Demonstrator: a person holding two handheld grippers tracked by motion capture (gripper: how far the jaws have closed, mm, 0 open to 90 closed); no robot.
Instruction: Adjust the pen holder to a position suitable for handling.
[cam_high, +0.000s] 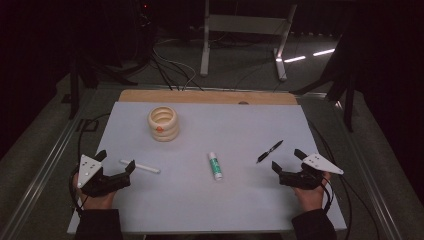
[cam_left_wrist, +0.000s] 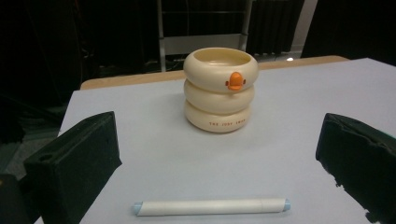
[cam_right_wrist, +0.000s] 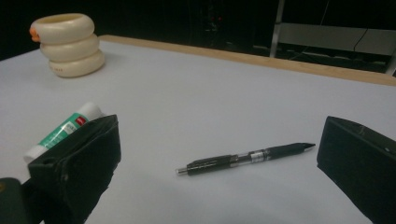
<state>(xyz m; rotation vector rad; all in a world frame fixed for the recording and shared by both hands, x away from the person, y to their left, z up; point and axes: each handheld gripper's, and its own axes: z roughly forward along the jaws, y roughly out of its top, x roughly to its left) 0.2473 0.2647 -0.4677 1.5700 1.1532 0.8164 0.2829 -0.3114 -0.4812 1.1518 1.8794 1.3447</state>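
Step in hand: approach, before any grasp. Both grippers rest low near the bottom edge of the high view, each lined up with one writing tool on the counter (cam_high: 200, 200).

Left gripper (cam_high: 116, 161): its fingers (cam_left_wrist: 74, 163) stand wide apart and hold nothing. In the left gripper view the white marker (cam_left_wrist: 211, 206) lies crosswise at the bottom centre of the frame, between the two fingers but touching neither. The cream ring-shaped pen cup (cam_left_wrist: 219, 88) stands upright beyond it, at upper centre.

Right gripper (cam_high: 286, 160): its fingers (cam_right_wrist: 79, 163) are likewise fully spread and empty. In the right gripper view the black pen (cam_right_wrist: 245, 158) lies between them, just ahead, tip toward the right of the frame – no contact. The glue stick (cam_right_wrist: 65, 128) lies at the left, partly behind the left-hand finger; in the high view it sits at centre (cam_high: 215, 166), well apart from both grippers.

Next move, as judged: each gripper should advance and lower until its fingers straddle the tool's barrel, then close across it. Both tools lie flat on the counter, so the fingertips must come right down to the surface – a thin barrel may roll or slip out. The cup, at upper left of the high view, is the likely destination.
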